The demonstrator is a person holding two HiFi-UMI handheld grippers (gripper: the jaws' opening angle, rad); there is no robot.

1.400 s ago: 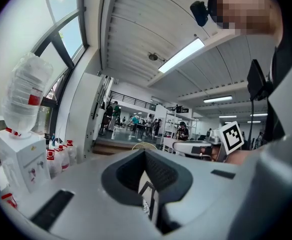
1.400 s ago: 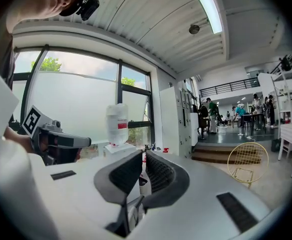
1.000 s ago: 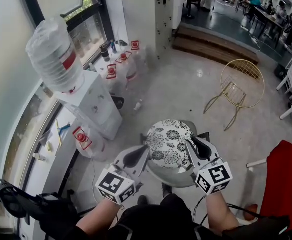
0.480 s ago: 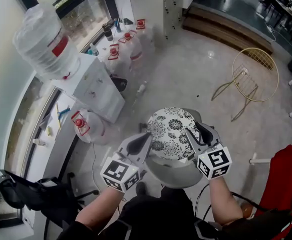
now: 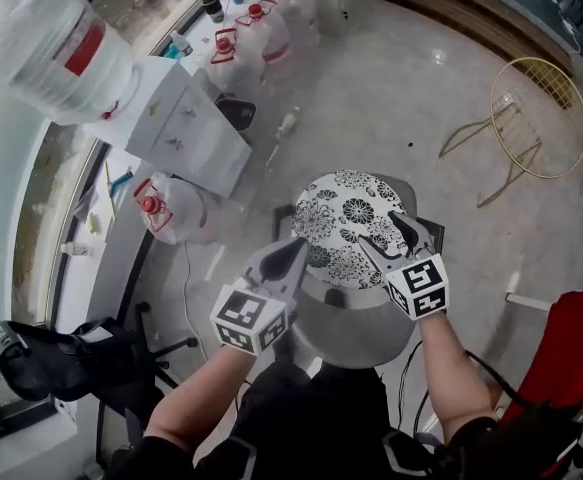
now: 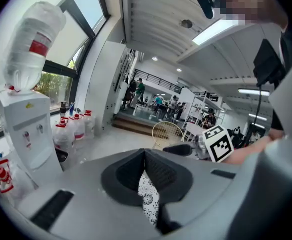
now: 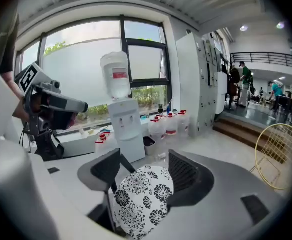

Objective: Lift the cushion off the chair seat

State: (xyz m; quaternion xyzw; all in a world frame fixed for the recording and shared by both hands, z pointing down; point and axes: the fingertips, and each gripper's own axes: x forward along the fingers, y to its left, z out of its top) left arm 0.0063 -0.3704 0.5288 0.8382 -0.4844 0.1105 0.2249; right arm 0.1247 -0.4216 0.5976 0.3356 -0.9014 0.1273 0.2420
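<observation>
Flowered cushion (image 5: 346,223) is seen lying on the chair seat (image 5: 356,328). Right gripper (image 5: 379,230) jaws, just opened, are spread over its edge, unpressed; left gripper (image 5: 293,253) jaws are closed together. If it is gripped one-sidedly, it could be dropped.

B&W floral cushion (image 5: 349,218), grey chair (image 5: 356,336)

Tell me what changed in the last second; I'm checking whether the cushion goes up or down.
Both grippers came down, carrying the cushion lower toward the chair seat. The right gripper has just been opening its jaws, with the cushion's edge between them but unpinched. The left gripper stays shut on the cushion's opposite edge. The water dispenser stands unmoved.
</observation>
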